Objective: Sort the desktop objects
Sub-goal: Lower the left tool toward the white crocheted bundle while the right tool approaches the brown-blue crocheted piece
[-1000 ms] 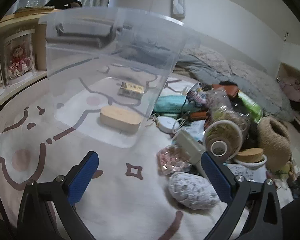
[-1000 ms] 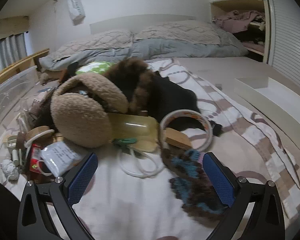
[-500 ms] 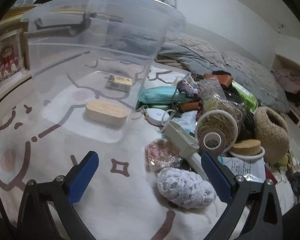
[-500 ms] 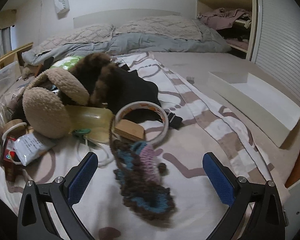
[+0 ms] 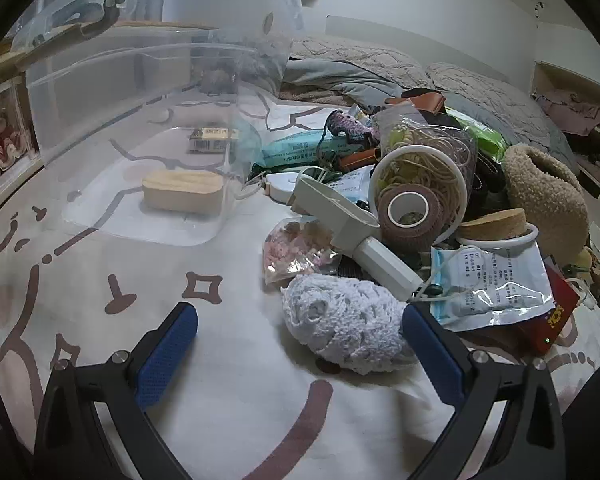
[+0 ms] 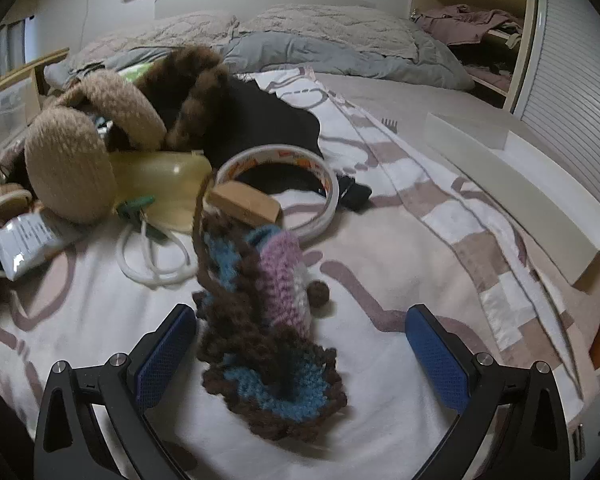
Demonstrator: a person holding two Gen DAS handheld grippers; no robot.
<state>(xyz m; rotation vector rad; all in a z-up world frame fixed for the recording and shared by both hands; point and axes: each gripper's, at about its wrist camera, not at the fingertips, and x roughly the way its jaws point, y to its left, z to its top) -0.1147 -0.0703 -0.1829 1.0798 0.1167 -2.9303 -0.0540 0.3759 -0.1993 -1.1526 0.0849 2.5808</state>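
**Both grippers wide, nothing held**

Your left gripper (image 5: 300, 344) is spread wide and empty; the white crocheted bundle (image 5: 346, 322) lies between its fingers on the bedspread (image 5: 100, 320). Beyond it sits the clutter pile, and further left the clear plastic bin (image 5: 148, 92) holding a pale wooden oval box (image 5: 182, 191). Your right gripper (image 6: 300, 344) is also wide, over the brown-blue-pink crocheted piece (image 6: 260, 320). The white tape ring (image 6: 280, 192) is behind.

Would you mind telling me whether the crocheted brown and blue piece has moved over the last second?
Yes. The crocheted piece has come nearer the right tool, away from the tape ring and toward the camera, and now lies between its open fingers.
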